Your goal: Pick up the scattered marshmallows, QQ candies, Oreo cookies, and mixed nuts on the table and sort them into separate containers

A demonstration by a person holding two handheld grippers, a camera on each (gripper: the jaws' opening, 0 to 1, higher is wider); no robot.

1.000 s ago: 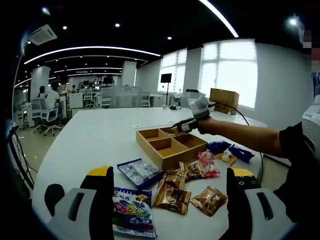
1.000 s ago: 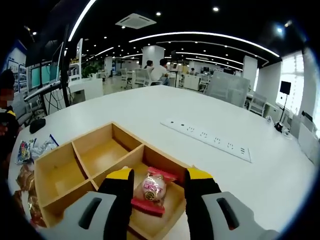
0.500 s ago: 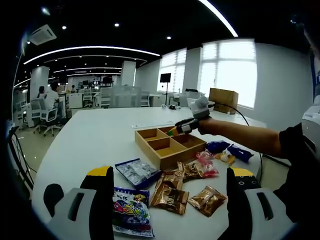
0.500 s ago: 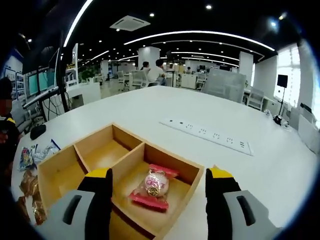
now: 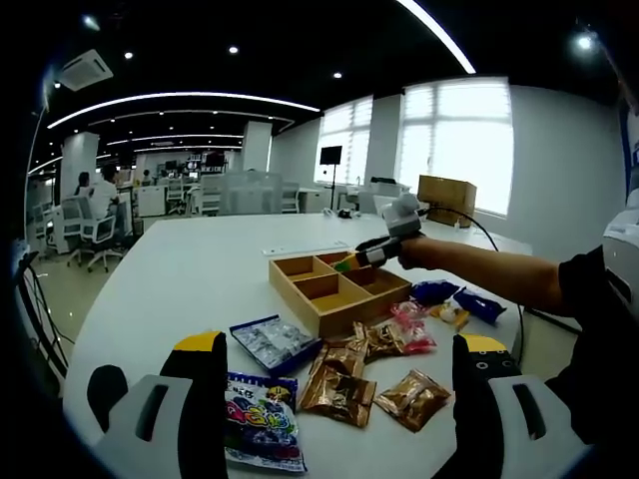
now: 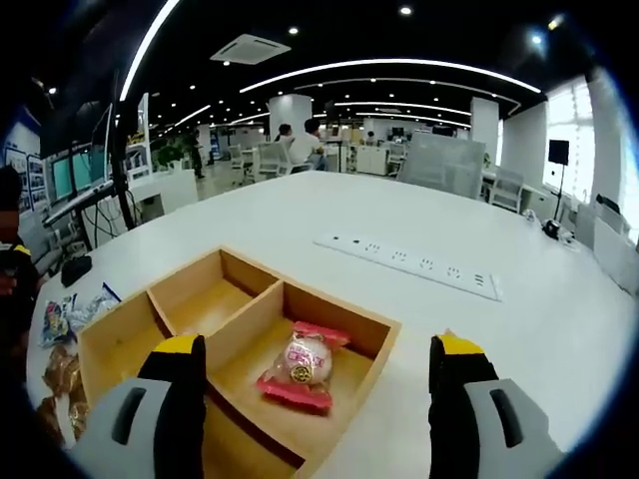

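Note:
A wooden tray (image 6: 150, 299) with several compartments sits on the white table; a pink-wrapped marshmallow (image 6: 300, 363) lies in its near right compartment. My right gripper (image 6: 321, 361) hovers open above that packet, holding nothing. In the left gripper view the same tray (image 5: 329, 317) lies mid-table with the right gripper (image 5: 361, 256) over its far corner. My left gripper (image 5: 341, 351) is open above the near table edge. Before it lie a blue candy bag (image 5: 264, 419), a clear-blue packet (image 5: 275, 342), brown nut packets (image 5: 340, 392), pink packets (image 5: 416, 329) and blue Oreo packs (image 5: 480, 305).
A white power strip (image 6: 407, 264) lies beyond the tray. A cardboard box (image 5: 446, 200) stands at the table's far end. A person's arm (image 5: 489, 274) reaches across from the right. Office chairs and desks stand behind. More packets (image 6: 62, 317) lie left of the tray.
My right gripper opened wide, let go of the pink marshmallow packet into the tray compartment, and drew back a little. The left gripper stayed still.

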